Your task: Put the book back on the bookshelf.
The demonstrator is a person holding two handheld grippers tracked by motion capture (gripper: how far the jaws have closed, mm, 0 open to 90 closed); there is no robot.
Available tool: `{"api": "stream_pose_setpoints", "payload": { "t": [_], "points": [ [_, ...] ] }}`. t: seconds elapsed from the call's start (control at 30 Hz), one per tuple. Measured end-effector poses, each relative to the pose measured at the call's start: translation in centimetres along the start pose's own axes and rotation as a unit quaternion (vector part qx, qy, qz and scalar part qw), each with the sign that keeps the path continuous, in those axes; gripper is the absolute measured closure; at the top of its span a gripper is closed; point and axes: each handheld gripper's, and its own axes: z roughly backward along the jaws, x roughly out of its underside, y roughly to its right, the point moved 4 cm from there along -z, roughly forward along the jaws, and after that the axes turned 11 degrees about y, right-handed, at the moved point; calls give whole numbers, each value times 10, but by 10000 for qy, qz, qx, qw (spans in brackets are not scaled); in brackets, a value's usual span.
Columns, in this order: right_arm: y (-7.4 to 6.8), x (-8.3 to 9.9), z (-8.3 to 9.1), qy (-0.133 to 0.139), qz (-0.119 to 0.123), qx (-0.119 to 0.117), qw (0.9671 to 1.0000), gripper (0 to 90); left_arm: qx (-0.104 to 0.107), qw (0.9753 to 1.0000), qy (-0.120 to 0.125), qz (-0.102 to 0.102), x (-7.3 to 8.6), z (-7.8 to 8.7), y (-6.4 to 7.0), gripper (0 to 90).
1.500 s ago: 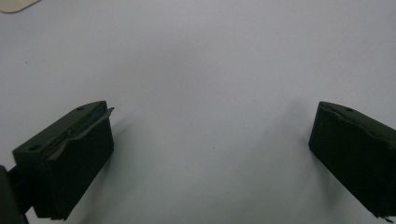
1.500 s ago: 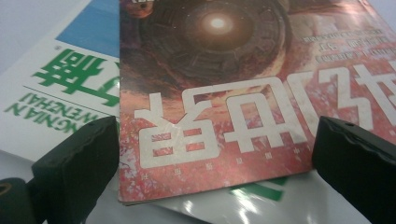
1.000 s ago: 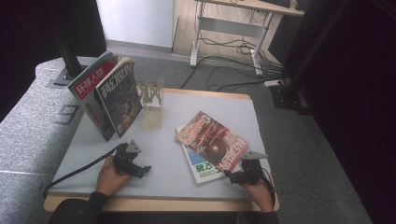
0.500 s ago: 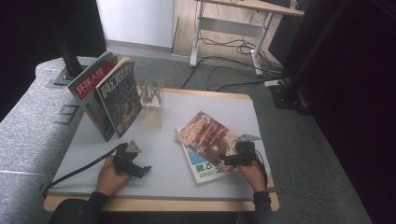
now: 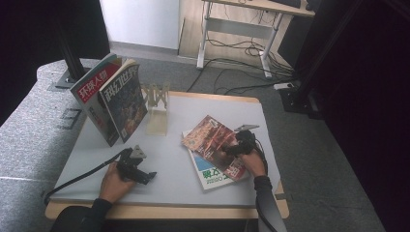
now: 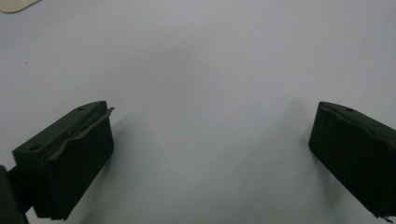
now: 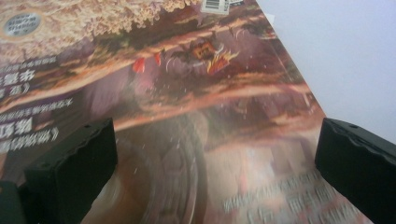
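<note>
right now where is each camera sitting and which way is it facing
High view: above the person's side, looking forward and down on the table; both forearms, left gripper and right gripper show.
Left gripper view: rides the left gripper, faces bare tabletop between its open jaws.
Right gripper view: rides the right gripper, faces the top magazine between open jaws.
Shared: high and right gripper views both show that magazine.

Evenly lit pale counter (image 5: 193, 125) against dark surroundings, soft shadows beside the left tongs (image 6: 212, 154), glossy magazine cover (image 7: 187, 116) blurred near the lens, faint glare
</note>
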Motion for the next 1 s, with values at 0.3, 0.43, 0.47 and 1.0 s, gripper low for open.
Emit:
{"api": "stream_pose_setpoints", "payload": {
  "t": [0.3,0.43,0.47,1.0],
  "points": [
    [10,-13,-21,-63,-43,-49,10000,0,0,10000,-3,-3,0,0,0,0],
    [11,-18,-29,-73,-37,-81,9999,0,0,10000,-2,-3,0,0,0,0],
    [11,-20,-32,-73,-13,-114,9999,0,0,10000,-3,-3,0,0,0,0],
    [9,-24,-42,-29,-62,-355,9993,0,-2,10000,4,-1,0,0,0,0]
  ]
}}
